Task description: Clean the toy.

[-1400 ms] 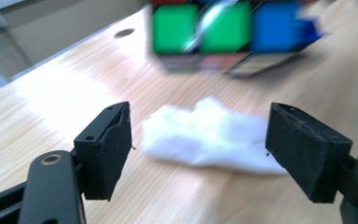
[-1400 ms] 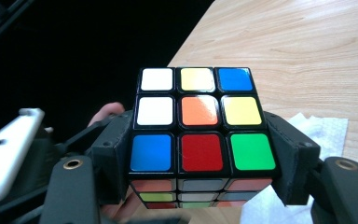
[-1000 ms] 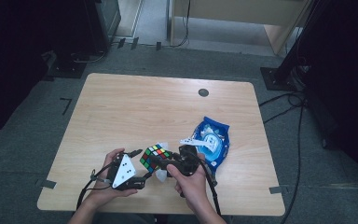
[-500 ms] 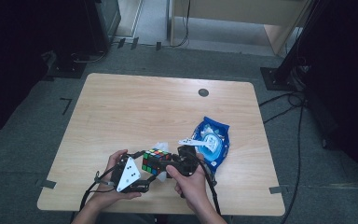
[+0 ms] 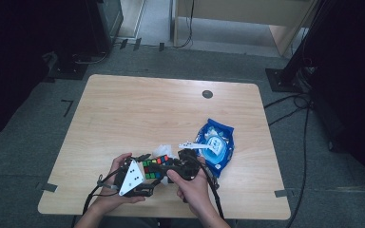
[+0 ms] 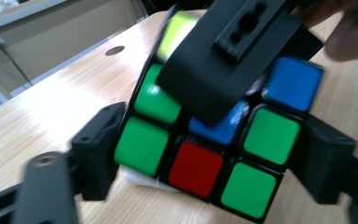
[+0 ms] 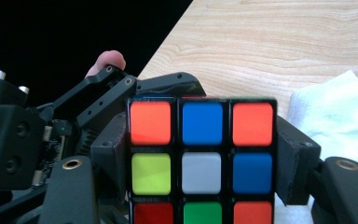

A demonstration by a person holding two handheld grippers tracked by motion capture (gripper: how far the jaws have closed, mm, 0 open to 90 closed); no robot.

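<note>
A Rubik's cube (image 5: 153, 168) is held just above the table's front edge, between two hand-held grippers. My left gripper (image 5: 145, 178), topped by a white three-cornered plate, comes at it from the left. Its jaws have just been closing, and they now press the cube (image 6: 270, 135) from both sides. My right gripper (image 5: 173, 167) holds the cube from the right. In the right gripper view the cube (image 7: 200, 123) shows orange, blue, white and yellow squares, with a black jaw tight on each flank. One right jaw lies across the cube's top in the left gripper view.
A blue wipes packet (image 5: 216, 145) lies right of the hands, its white flap open. A crumpled white tissue (image 5: 162, 151) sits behind the cube. The wooden table (image 5: 147, 109) has a round black grommet (image 5: 207, 94) near its far edge. Cables trail on the floor.
The cube and both grippers have drawn slightly nearer the table's front edge. The left gripper has edged in toward the cube.
</note>
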